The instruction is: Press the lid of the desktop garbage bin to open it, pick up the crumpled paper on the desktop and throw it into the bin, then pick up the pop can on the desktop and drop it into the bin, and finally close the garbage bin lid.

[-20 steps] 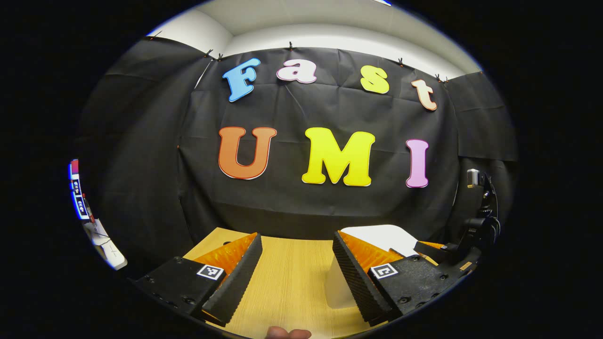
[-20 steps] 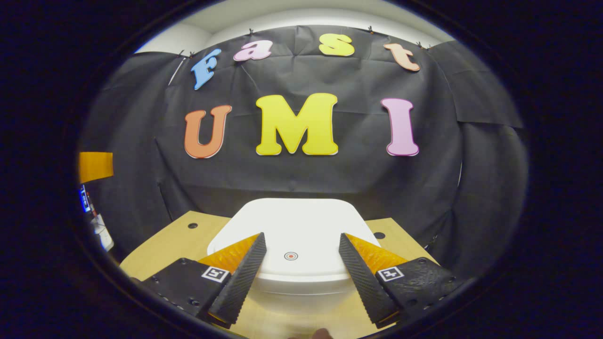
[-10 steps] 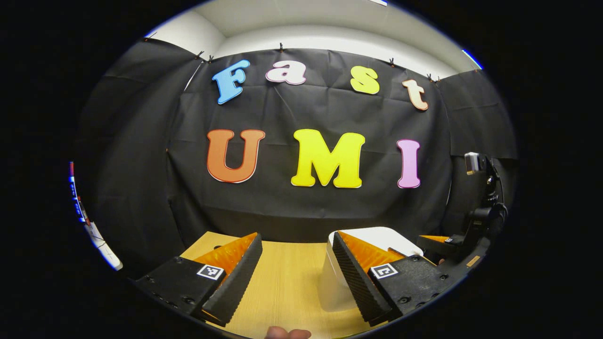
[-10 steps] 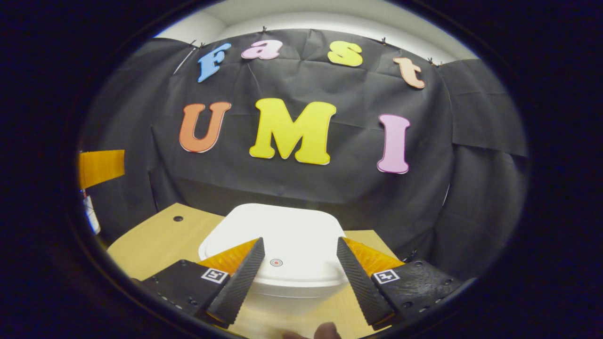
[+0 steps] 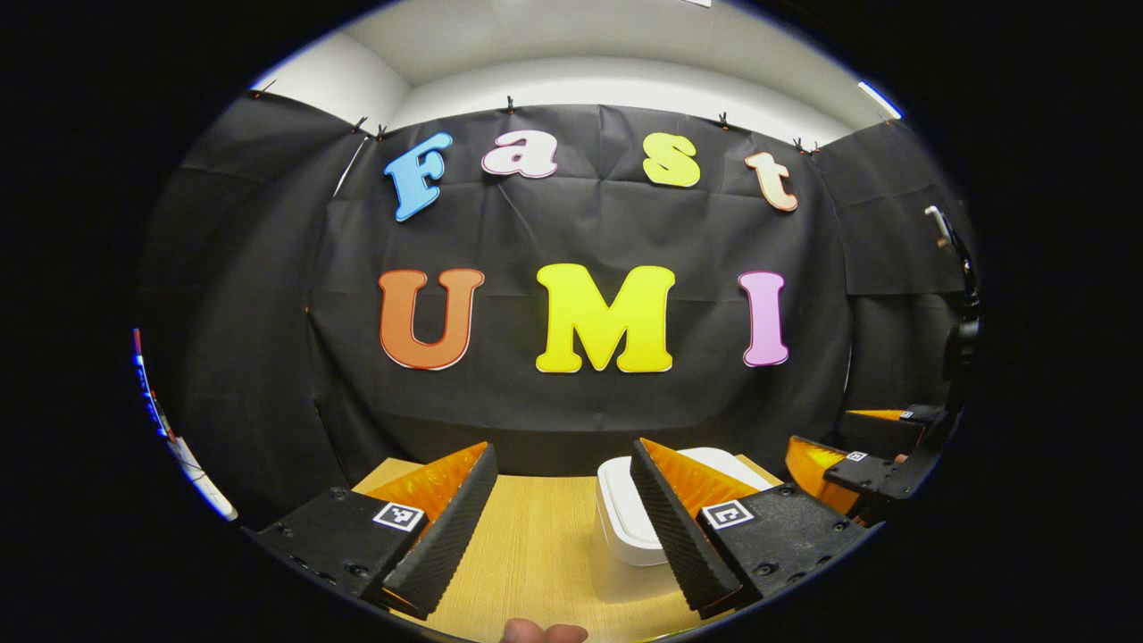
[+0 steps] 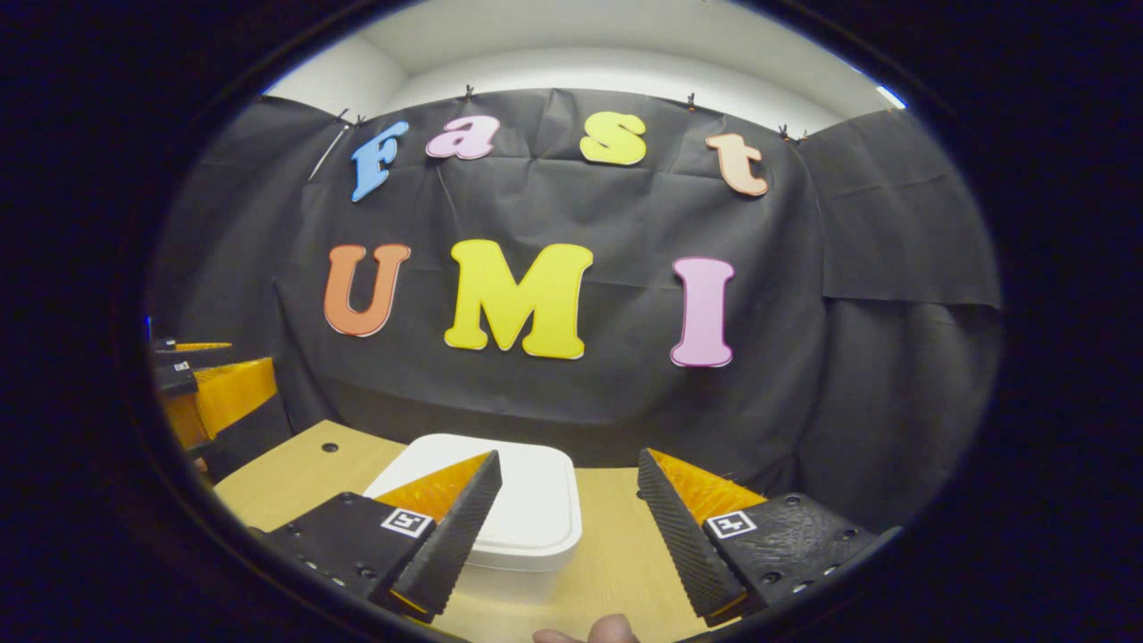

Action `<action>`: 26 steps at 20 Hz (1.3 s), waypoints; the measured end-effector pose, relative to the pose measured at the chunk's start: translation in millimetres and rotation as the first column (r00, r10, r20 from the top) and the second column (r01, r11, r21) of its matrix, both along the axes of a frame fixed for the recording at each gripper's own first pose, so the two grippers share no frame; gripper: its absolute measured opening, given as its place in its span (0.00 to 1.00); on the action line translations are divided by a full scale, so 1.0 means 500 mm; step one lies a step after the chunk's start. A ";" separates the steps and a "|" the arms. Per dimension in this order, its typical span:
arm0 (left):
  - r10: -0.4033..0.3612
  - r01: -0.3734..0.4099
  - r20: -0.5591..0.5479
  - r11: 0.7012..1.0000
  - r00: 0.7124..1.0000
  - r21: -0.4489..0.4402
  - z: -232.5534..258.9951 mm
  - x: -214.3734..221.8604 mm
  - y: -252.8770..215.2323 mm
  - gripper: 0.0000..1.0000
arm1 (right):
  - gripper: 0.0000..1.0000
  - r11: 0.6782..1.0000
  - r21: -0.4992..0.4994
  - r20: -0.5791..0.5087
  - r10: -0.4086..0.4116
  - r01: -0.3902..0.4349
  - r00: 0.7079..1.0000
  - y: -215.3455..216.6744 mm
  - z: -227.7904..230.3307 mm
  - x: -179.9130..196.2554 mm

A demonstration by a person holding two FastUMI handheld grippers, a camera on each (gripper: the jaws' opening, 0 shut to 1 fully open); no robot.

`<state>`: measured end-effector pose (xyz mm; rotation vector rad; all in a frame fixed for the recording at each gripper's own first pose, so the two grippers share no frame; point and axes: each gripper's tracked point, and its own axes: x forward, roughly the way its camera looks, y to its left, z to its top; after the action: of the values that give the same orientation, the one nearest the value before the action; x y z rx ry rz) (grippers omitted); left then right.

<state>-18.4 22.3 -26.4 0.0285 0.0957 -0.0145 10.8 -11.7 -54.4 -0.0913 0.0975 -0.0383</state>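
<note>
A white desktop bin (image 6: 527, 513) with rounded corners stands on the wooden table, and its flat lid lies closed. In the right gripper view it sits ahead, partly behind the left finger of my right gripper (image 6: 567, 527), which is open and holds nothing. In the left gripper view the bin (image 5: 621, 513) appears at centre right, half hidden behind the right finger of my left gripper (image 5: 563, 522), also open with nothing between its fingers. The right gripper (image 5: 871, 446) shows at the far right of that view.
The light wooden table (image 5: 536, 554) runs back to the black cloth wall (image 5: 571, 393). Small round holes (image 6: 323, 446) mark the tabletop near its far left corner. The other gripper (image 6: 210, 393) shows at the left edge of the right gripper view.
Both grippers have pulled back and away from the bin, which now looks smaller and farther off. The right gripper has shifted right, so the bin sits left of its centre. The lid stays closed.
</note>
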 end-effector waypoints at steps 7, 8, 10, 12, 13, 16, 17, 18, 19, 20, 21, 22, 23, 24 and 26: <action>0.109 -0.109 -0.001 0.993 0.994 0.035 0.020 -0.039 -0.035 0.97 | 0.95 0.997 0.048 0.093 0.058 -0.063 0.994 -0.064 0.065 -0.062; 0.117 -0.117 -0.003 0.992 0.993 0.038 0.019 -0.045 -0.042 0.97 | 0.95 0.995 0.066 0.093 0.068 -0.074 0.993 -0.071 0.064 -0.065; 0.136 -0.136 0.008 0.988 0.991 0.076 0.029 -0.065 -0.045 0.97 | 0.95 0.990 0.107 0.088 0.086 -0.095 0.992 -0.076 0.054 -0.077; 0.141 -0.143 0.019 0.986 0.990 0.089 0.039 -0.076 -0.054 0.96 | 0.95 0.988 0.116 0.064 0.092 -0.099 0.994 -0.079 0.042 -0.085; 0.139 -0.140 0.022 0.986 0.990 0.086 0.045 -0.081 -0.061 0.96 | 0.95 0.989 0.114 0.061 0.089 -0.095 0.994 -0.085 0.044 -0.088; 0.127 -0.130 0.035 0.988 0.991 0.082 0.063 -0.087 -0.073 0.96 | 0.95 0.989 0.123 0.090 0.074 -0.085 0.993 -0.096 0.081 -0.094; 0.122 -0.125 0.041 0.989 0.992 0.078 0.068 -0.089 -0.078 0.96 | 0.96 0.989 0.122 0.097 0.074 -0.085 0.993 -0.095 0.087 -0.093; 0.119 -0.122 0.043 0.990 0.992 0.075 0.070 -0.089 -0.077 0.96 | 0.94 0.989 0.120 0.094 0.073 -0.084 0.993 -0.094 0.089 -0.092; 0.120 -0.122 0.043 0.990 0.992 0.074 0.071 -0.089 -0.076 0.96 | 0.95 0.989 0.119 0.095 0.078 -0.089 0.992 -0.090 0.090 -0.092; 0.120 -0.123 0.042 0.990 0.992 0.072 0.070 -0.089 -0.074 0.96 | 0.95 0.989 0.118 0.097 0.079 -0.091 0.992 -0.090 0.093 -0.094; 0.119 -0.121 0.035 0.990 0.992 0.069 0.067 -0.088 -0.074 0.96 | 0.95 0.989 0.111 0.096 0.082 -0.093 0.992 -0.090 0.093 -0.093; 0.115 -0.117 0.039 0.991 0.993 0.069 0.068 -0.088 -0.074 0.96 | 0.95 0.990 0.101 0.096 0.090 -0.100 0.991 -0.088 0.092 -0.093; 0.117 -0.120 0.041 0.990 0.992 0.077 0.072 -0.088 -0.072 0.96 | 0.95 0.990 0.091 0.096 0.096 -0.105 0.991 -0.084 0.095 -0.094; 0.121 -0.124 0.047 0.989 0.992 0.077 0.075 -0.090 -0.070 0.96 | 0.95 0.991 0.085 0.097 0.100 -0.108 0.990 -0.083 0.098 -0.093; 0.113 -0.116 0.053 0.992 0.992 0.055 0.082 -0.091 -0.075 0.96 | 0.95 0.989 0.091 0.094 0.107 -0.116 0.990 -0.074 0.102 -0.092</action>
<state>-63.9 -15.3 14.6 0.0810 0.0479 0.1038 -35.3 -48.6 -3.5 0.0014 0.0049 0.0745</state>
